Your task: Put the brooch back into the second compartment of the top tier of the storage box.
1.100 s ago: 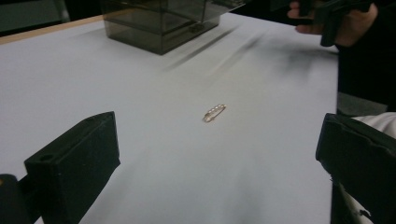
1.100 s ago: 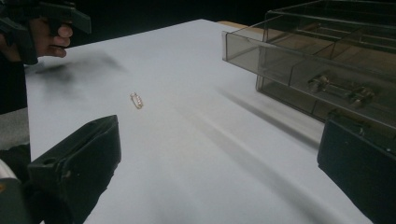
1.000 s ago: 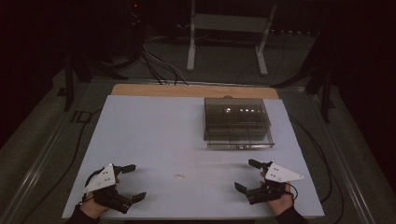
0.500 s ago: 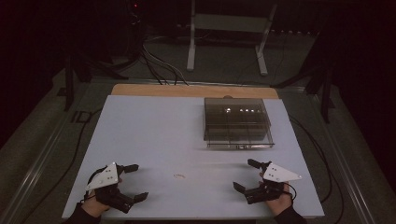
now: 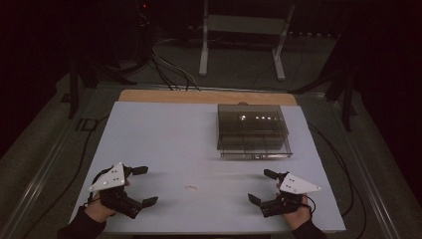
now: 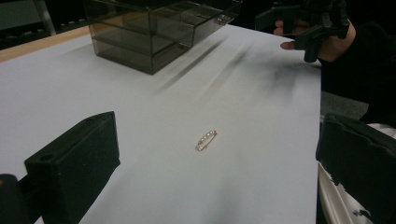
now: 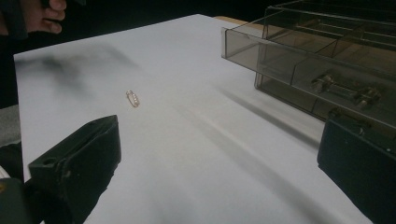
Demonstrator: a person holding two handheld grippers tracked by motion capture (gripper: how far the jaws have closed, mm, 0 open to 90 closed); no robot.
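left gripper [image 5: 142,185]: jaws released (7 o'clock) | right gripper [image 5: 263,185]: jaws released (5 o'clock) | pin [image 5: 190,187]: 6 o'clock, between grippers, untouched

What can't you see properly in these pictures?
- Small clip: too tiny in the high view to tell its shape.
- Smoky plastic drawer box: cut off by the right gripper view's edge, contents dim behind tinted walls.
- Room beyond the table: too dark in the high view.
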